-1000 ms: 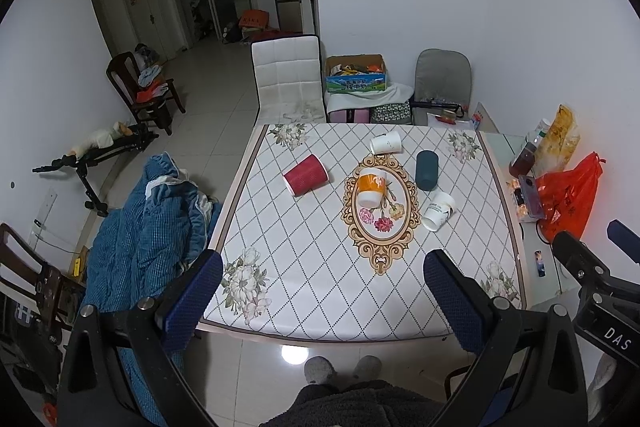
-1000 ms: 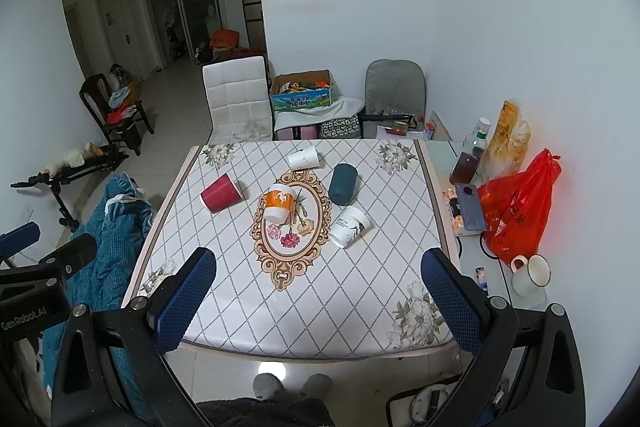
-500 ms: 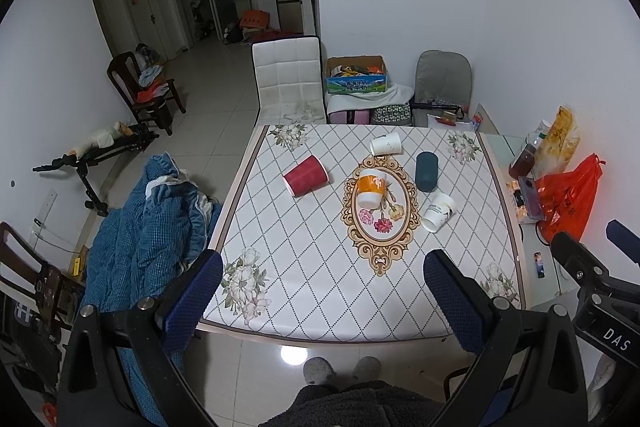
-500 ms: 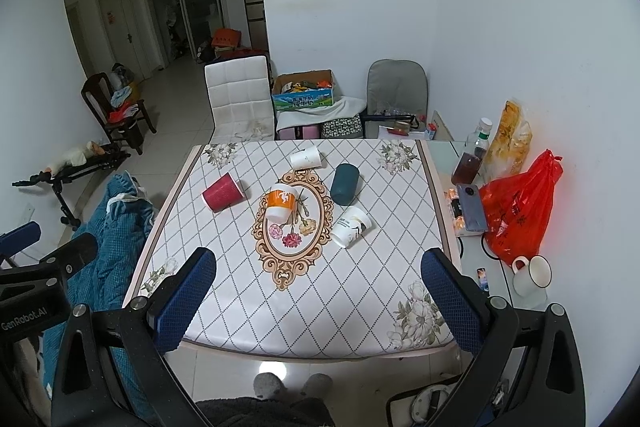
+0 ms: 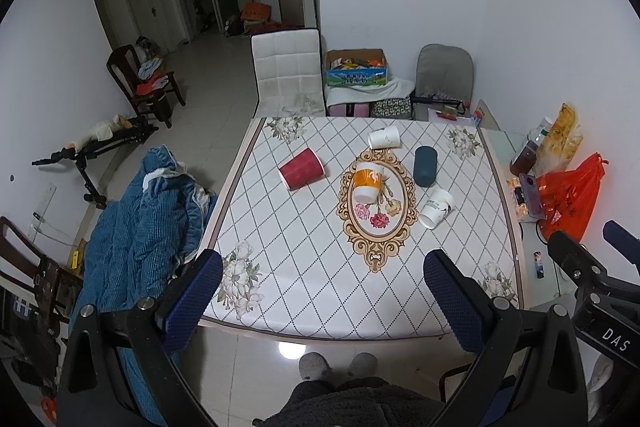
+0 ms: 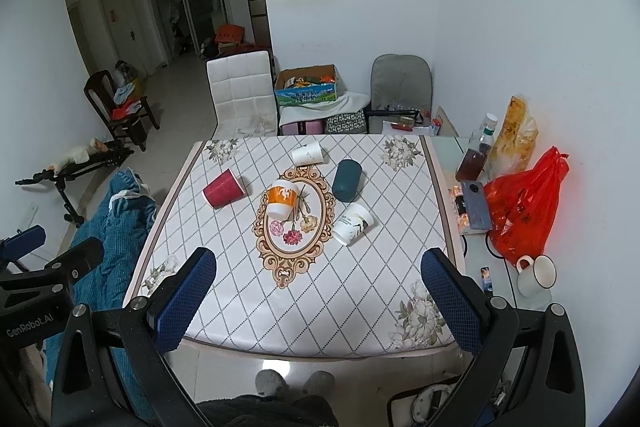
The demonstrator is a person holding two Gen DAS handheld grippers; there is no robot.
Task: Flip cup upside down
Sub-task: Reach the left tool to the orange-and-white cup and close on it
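- The left tongs (image 5: 322,297) hang wide apart and hold nothing, above the near edge of the quilted diamond-pattern surface (image 5: 320,291).
- The right tongs (image 6: 318,295) are just as wide and bare, over the same edge.
- At 12 o'clock from both lies the orange-and-white paper cup (image 5: 367,182) on its side, on the oval floral mat (image 5: 376,227).
- A red paper cup (image 5: 301,169) lies at 11 o'clock, a white printed paper cup (image 5: 435,207) at 1 o'clock.
- Further out lie a dark teal cup (image 5: 425,166) and a plain white cup (image 5: 384,137).
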